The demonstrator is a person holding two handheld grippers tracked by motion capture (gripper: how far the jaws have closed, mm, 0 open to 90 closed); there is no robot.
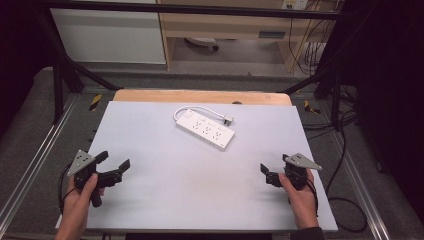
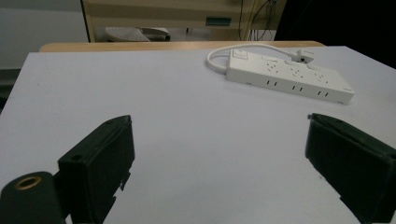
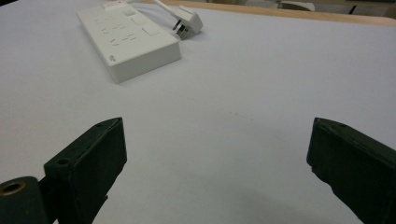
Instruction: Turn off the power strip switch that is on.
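Note:
A white power strip [image 1: 205, 130] lies flat at the far middle of the white table [image 1: 200, 190], its short cord looped round to a plug [image 1: 227, 120] beside it. My left gripper [image 1: 114, 161] is held low near the front left edge, open, nothing between its jaws. Near the front right, my right gripper [image 1: 274, 164] is also open and empty. In the left gripper view the power strip [image 2: 289, 77] lies far ahead to the right of the open left gripper [image 2: 219, 154]. From the right gripper [image 3: 217, 158] the power strip [image 3: 128, 39] and plug [image 3: 189, 22] lie ahead to the left.
A wooden strip [image 1: 200, 96] borders the table's far edge. A black metal frame [image 1: 60, 75] stands around the table. Cables [image 1: 345, 150] run over the floor at the right. A wooden shelf unit [image 1: 225, 25] stands behind.

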